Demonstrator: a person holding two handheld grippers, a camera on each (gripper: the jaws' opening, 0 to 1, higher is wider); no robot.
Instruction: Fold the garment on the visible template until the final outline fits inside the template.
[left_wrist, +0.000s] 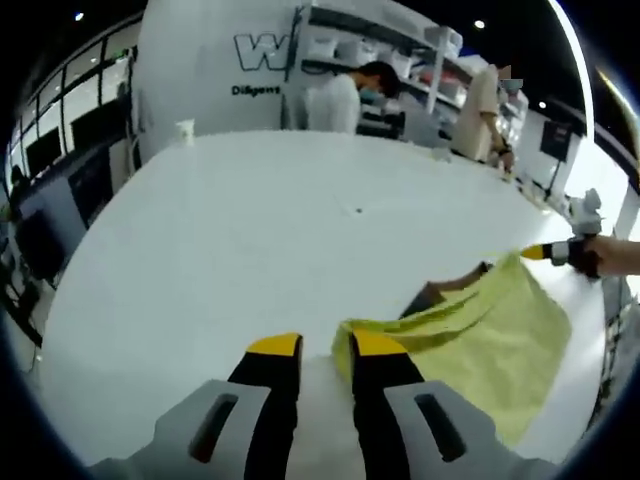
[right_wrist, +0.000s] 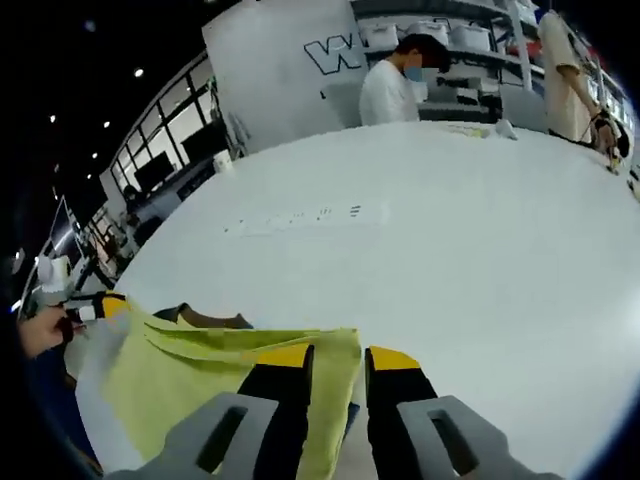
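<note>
- Roughly midway, I judge: the yellow garment (left_wrist: 490, 330) lies partly doubled on the white bench (left_wrist: 260, 250), with more folding left.
- My left gripper (left_wrist: 326, 345) and right gripper (right_wrist: 337, 355) each pinch a garment edge, jaws clamped.
- No template outline is clear enough for me to check the fit.
</note>
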